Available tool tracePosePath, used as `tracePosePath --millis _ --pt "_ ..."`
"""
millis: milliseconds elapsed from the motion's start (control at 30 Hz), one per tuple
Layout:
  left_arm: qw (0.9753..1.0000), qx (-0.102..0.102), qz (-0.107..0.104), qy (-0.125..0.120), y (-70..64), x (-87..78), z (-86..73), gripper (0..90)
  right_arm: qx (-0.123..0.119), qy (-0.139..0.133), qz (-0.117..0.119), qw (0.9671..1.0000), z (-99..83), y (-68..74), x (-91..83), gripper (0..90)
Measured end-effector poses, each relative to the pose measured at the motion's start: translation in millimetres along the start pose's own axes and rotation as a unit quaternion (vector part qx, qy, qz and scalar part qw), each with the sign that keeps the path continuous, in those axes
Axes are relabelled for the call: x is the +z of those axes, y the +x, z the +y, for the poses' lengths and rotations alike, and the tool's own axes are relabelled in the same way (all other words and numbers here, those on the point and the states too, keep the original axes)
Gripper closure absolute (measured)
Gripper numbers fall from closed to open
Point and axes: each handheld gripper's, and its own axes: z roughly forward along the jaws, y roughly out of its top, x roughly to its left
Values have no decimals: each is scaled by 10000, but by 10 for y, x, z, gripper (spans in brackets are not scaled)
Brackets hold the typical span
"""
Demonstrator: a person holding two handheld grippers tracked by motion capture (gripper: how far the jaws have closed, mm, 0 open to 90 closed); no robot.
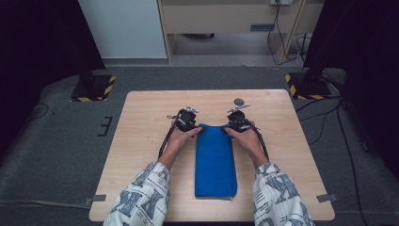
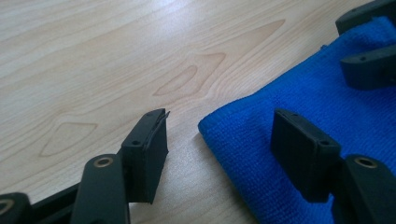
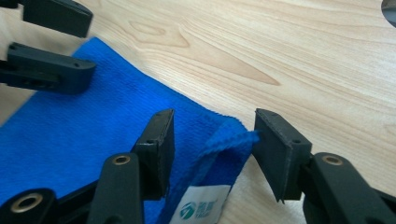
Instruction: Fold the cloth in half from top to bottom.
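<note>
A folded blue towel [image 1: 215,162] lay mid-frame on the wooden bench [image 1: 141,141], its white label [image 3: 200,209] cut off at the frame's bottom edge. The left gripper [image 1: 187,119] and right gripper [image 1: 238,121] were both spread, each straddling a top corner.

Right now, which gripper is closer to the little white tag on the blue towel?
Right. The right gripper straddles the blue towel corner, the white tag just below its open jaws. The left gripper is at the opposite far corner, across the towel's width.
</note>
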Motion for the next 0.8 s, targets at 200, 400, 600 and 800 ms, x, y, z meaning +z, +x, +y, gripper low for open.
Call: tracePosePath --millis 200,400,600,800 --pt "10000 -13 86 19 26 33 -18 428 25 97 -105 9999 32 -65 65 538" --pt "10000 85 -9 28 10 28 -21 527 86 166 -27 9998 1 -118 81 565" --pt "9998 87 -175 3 -61 53 -17 652 -13 184 97 9998 -8 -116 71 671" --pt "9993 -19 -379 50 -30 44 -28 793 -30 197 276 9994 -15 -104 73 807"
